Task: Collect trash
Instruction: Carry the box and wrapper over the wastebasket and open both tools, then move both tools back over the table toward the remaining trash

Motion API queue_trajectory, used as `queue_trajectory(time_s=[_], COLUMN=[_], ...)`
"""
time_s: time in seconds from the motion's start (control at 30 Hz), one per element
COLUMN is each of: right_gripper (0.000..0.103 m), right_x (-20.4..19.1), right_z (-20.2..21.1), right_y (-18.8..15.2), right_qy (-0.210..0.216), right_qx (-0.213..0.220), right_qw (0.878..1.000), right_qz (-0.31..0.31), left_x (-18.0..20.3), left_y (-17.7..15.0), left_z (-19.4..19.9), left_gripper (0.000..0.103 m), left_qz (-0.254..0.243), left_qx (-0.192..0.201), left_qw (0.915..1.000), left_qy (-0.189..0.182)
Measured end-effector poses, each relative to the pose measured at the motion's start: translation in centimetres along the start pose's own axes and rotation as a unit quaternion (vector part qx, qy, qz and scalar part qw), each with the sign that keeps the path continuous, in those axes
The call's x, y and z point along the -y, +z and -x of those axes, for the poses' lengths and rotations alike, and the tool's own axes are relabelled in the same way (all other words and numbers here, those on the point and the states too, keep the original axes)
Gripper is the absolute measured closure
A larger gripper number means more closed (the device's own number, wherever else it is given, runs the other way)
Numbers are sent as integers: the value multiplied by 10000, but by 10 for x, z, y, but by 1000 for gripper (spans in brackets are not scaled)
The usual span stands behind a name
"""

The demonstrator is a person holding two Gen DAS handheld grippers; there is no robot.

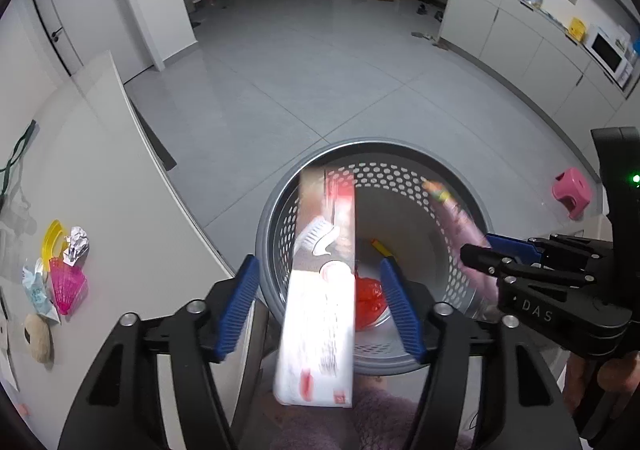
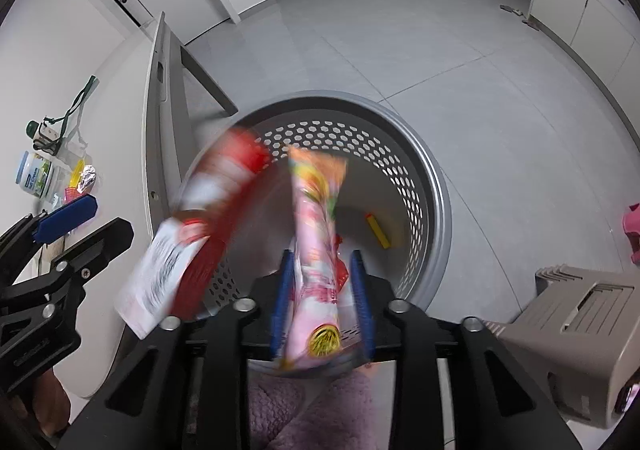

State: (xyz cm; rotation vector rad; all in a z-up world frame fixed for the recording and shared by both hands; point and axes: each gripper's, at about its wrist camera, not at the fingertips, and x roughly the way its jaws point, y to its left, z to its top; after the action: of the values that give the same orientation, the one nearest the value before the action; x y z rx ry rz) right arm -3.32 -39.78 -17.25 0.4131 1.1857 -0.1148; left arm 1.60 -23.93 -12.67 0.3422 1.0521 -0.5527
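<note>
trash sits in three places as we read from left to right. on the white table (image 1: 120, 185) at our left lie a yellow plastic piece (image 1: 54, 240), a crumpled foil ball (image 1: 78, 244), a pink ribbed cup (image 1: 68, 286), a pale blue wrapper (image 1: 36, 290) and a beige lump (image 1: 38, 338), close together, some touching.

next comes our left gripper (image 1: 318, 310), jaws spread wide over the near rim of the grey perforated bin (image 1: 400, 173). the red and white carton (image 1: 324, 290) hangs between the blue pads, blurred, and touches neither pad that we can see, so it seems to be loose above the bin. inside the bin, on the floor of it, lie a red crumpled wrapper (image 1: 370, 298) and a yellow stick (image 1: 382, 248).

further right, our right gripper (image 2: 322, 302) is partly spread over the same bin, with the pink snack packet (image 2: 318, 250) upright between the blue pads. the packet is smeared by motion; the left pad looks to be against it, the right one stands apart.

at far right a pink stool (image 1: 572, 191) stands on the tiled floor, and a beige stool (image 2: 580, 318) sits beside the bin.
</note>
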Motion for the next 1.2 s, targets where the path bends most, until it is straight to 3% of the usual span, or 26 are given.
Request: queue_trajectory(time_s=[0.03,0.07,0.63,1.0,1.2], right_gripper=[58,54,54,51,49], right_x=[0,0,2,-34,-70], right_z=[1,1,9,24,30], right_y=[1,1,-2,4,14], right_qy=[16,25,93,269,373], right_qx=[17,40,25,179,221], right_qw=[10000,10000,9999,9975,9931], right_qz=[23,37,135,630,1091], left_x=[1,2,-11,-44,-75], left_y=[0,0,1,-1,-15], left_z=[1,2,25,68,95], left_gripper=[37,36,35,29,23], left_qz=[25,54,441,906,1275], left_qx=[11,23,195,586,790], left_qw=[10000,10000,9984,9925,9845], left_qy=[21,52,279,582,909])
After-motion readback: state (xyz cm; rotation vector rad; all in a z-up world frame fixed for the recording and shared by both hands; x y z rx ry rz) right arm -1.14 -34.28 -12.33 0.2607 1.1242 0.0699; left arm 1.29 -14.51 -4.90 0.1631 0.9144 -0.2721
